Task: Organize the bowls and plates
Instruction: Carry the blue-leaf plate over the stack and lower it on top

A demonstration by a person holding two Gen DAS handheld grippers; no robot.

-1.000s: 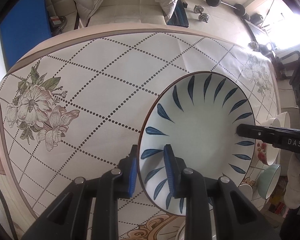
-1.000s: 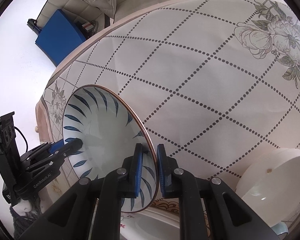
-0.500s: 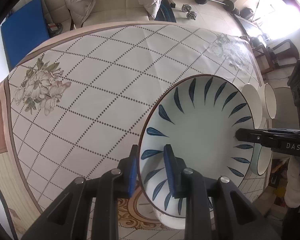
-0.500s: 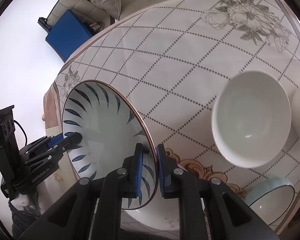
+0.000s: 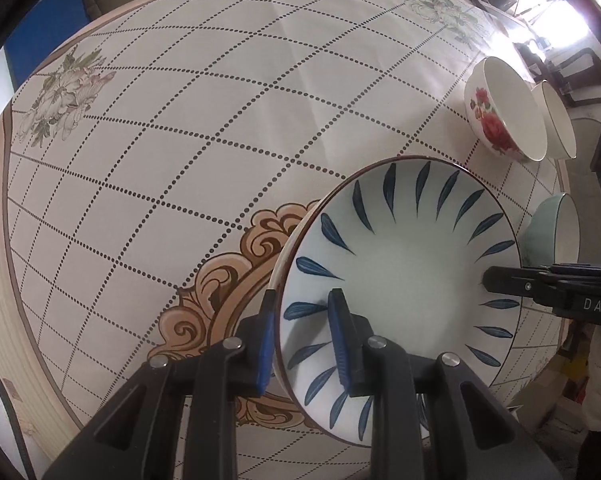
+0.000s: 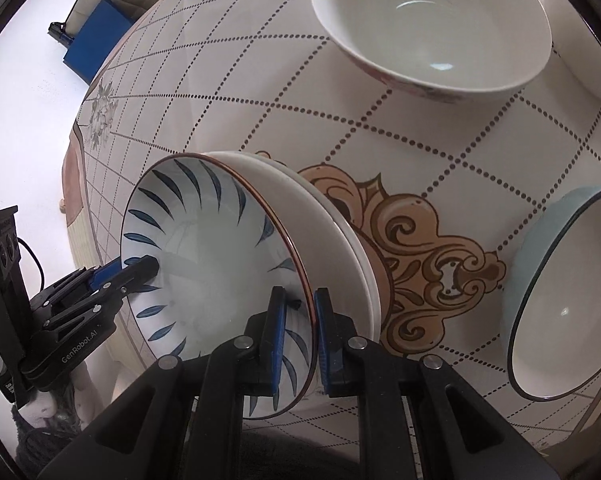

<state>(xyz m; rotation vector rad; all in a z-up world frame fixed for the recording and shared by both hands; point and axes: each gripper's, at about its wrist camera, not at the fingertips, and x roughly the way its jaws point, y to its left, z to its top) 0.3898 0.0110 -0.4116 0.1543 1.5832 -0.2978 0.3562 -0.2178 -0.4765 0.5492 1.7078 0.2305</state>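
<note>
Both grippers hold one white plate with blue leaf marks (image 5: 404, 264), each clamped on an opposite side of its rim. My left gripper (image 5: 302, 316) is shut on the near rim in the left wrist view. My right gripper (image 6: 300, 312) is shut on the rim (image 6: 204, 264) in the right wrist view. The plate sits low, right over a stack of white plates (image 6: 352, 252) on the table; whether it touches them I cannot tell. The right gripper's fingers (image 5: 504, 282) show at the plate's far rim.
A rose-patterned bowl (image 5: 496, 120) and a white bowl (image 5: 558, 124) stand at the far right of the round table (image 5: 180, 128). A pale green bowl (image 6: 560, 292) stands right of the stack. A large white bowl (image 6: 432, 24) is beyond it.
Both grippers have carried the blue-leaf plate across the table and down over the stack of white plates by the brown scroll pattern. The bowls have come into close view.
</note>
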